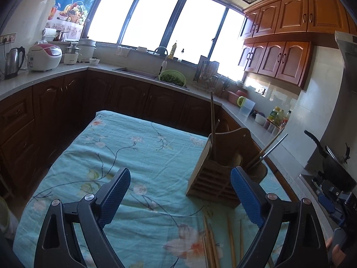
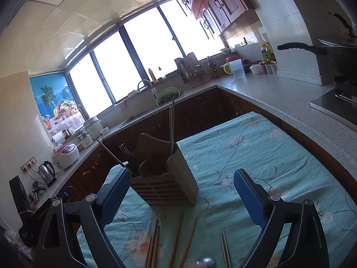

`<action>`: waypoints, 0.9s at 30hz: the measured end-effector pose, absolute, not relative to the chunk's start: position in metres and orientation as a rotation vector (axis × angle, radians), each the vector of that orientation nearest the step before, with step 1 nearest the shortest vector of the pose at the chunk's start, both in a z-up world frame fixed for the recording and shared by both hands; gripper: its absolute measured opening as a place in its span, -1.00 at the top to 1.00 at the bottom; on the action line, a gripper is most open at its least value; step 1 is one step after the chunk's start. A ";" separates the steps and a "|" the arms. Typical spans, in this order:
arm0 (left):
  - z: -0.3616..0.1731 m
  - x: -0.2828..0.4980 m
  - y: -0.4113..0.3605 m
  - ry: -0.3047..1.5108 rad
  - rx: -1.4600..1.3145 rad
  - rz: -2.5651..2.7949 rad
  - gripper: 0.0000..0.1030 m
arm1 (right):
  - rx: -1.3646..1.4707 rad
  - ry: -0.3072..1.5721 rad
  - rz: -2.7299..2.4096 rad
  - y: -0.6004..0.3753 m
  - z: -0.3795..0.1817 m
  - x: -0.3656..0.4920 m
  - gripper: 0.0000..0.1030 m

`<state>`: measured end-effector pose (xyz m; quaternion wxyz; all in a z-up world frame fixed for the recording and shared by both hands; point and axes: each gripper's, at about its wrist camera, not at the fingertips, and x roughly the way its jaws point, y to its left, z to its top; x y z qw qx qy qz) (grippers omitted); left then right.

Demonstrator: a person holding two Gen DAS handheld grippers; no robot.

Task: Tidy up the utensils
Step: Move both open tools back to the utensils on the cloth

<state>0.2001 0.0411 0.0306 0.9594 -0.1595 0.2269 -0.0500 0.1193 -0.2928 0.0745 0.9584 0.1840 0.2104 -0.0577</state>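
- Wide window (image 1: 156, 22), blown-out white, across the top centre.
- Reddish wooden cabinets (image 1: 290, 22) upper right.
- Dark lower cupboards (image 1: 67, 102) under a pale speckled surface (image 2: 279, 96).
- Palm-tree poster (image 1: 73, 2) upper left.

Floral cloth (image 2: 256, 147) carries wooden holder (image 2: 165, 185) and loose chopsticks (image 2: 154, 243).

My chopsticks (image 2: 154, 245) and spoon (image 2: 205, 263) run off the bottom edge; the holder (image 2: 165, 178) hides its utensils' lower ends.

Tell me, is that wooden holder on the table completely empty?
No. In the right wrist view the wooden holder already has a fork and some chopsticks standing in it.
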 end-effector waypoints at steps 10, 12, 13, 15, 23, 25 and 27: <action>0.009 0.165 0.044 0.572 -0.322 -0.086 -0.78 | 0.369 0.557 -0.133 -0.284 0.025 0.080 -0.83; 0.002 0.162 0.044 0.602 -0.319 -0.083 -0.78 | 0.363 0.574 -0.136 -0.282 0.019 0.074 -0.83; 0.000 0.161 0.044 0.616 -0.320 -0.081 -0.78 | 0.362 0.581 -0.136 -0.281 0.017 0.071 -0.83; -0.003 0.158 0.045 0.639 -0.325 -0.081 -0.78 | 0.352 0.589 -0.130 -0.278 0.015 0.067 -0.83; -0.001 0.147 0.036 0.677 -0.290 -0.089 -0.78 | 0.335 0.636 -0.115 -0.266 0.004 0.057 -0.83; -0.002 0.147 0.036 0.682 -0.282 -0.089 -0.78 | 0.325 0.647 -0.109 -0.261 0.002 0.056 -0.83; -0.003 0.147 0.034 0.686 -0.276 -0.087 -0.78 | 0.317 0.663 -0.100 -0.257 -0.001 0.054 -0.83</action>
